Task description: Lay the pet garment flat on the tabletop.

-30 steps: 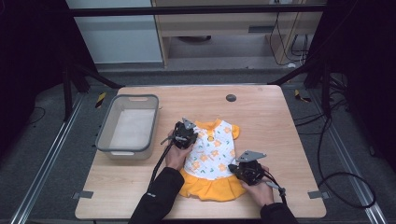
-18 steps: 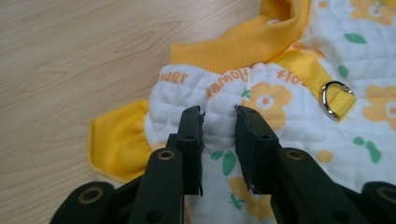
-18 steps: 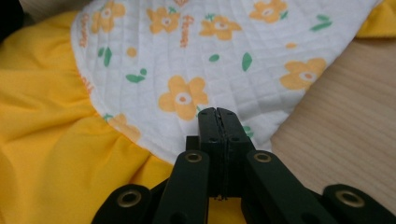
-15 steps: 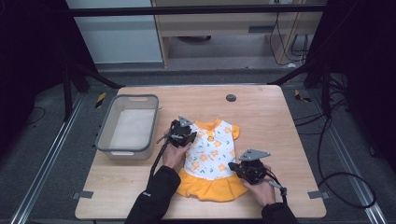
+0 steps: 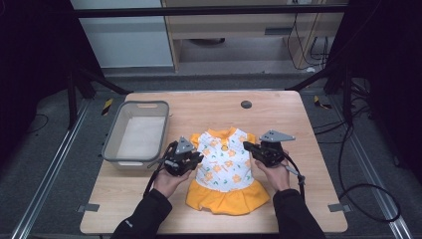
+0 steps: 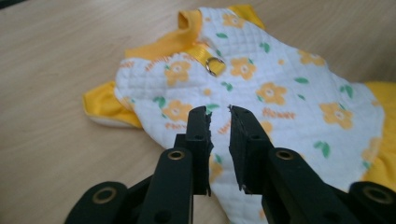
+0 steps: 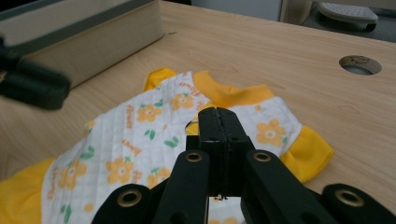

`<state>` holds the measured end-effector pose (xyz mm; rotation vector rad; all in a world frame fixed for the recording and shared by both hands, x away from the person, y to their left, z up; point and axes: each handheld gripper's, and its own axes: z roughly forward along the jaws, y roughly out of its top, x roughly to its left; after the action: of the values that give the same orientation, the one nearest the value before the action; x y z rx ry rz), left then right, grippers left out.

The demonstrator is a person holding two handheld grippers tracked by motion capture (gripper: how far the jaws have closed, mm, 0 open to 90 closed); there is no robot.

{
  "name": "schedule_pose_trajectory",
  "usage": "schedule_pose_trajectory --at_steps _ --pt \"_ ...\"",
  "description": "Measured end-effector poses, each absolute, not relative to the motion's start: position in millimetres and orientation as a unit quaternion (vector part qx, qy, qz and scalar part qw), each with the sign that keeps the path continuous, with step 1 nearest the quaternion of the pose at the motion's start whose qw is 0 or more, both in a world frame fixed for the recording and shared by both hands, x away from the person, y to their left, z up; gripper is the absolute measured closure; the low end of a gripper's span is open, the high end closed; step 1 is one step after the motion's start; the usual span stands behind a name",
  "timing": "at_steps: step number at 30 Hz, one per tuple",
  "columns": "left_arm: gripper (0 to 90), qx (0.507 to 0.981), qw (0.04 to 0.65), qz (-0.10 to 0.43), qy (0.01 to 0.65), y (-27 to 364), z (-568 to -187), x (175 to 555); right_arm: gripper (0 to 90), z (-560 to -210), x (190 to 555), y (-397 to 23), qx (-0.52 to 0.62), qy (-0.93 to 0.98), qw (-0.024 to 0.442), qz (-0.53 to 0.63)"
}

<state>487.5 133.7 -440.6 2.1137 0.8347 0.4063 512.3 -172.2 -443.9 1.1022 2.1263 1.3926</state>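
A small white dress (image 5: pixel 224 162) with orange flowers, yellow trim and a yellow skirt lies flat on the wooden table (image 5: pixel 209 107), neck away from me. My left gripper (image 5: pixel 195 158) hovers over the dress's left edge. In the left gripper view its jaws (image 6: pixel 218 114) have just been closing and stand a narrow gap apart, with nothing between them and the dress (image 6: pixel 280 93) below. My right gripper (image 5: pixel 250 147) is at the dress's right sleeve. Its jaws (image 7: pixel 219 116) are pressed together above the dress (image 7: pixel 140 126), with no cloth pinched between them.
A grey bin (image 5: pixel 137 134) stands on the table left of the dress, with its wall (image 7: pixel 93 42) close by in the right gripper view. A round cable hole (image 5: pixel 246 104) sits in the table's far middle. Metal frame rails run along both sides.
The left gripper has drawn back toward me from the dress's left shoulder to its left edge. The right gripper has moved away from me, from the skirt's right corner up to the right sleeve.
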Motion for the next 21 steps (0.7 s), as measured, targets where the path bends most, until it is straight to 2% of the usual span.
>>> schedule_pose_trajectory --at_steps 7,17,21 --pt "86.7 0.846 0.403 0.135 0.322 135.6 -459.0 463.0 90.0 -455.7 543.6 -165.6 0.422 0.746 0.181 0.482" --pt "87.1 0.879 0.348 0.12 0.302 120.8 -487.3 454.9 90.0 -492.8 559.0 -145.7 0.425 0.773 0.195 0.429" --pt "87.1 0.883 0.345 0.116 0.295 123.2 -489.5 450.6 90.0 -501.1 562.8 -143.9 0.432 0.782 0.196 0.403"
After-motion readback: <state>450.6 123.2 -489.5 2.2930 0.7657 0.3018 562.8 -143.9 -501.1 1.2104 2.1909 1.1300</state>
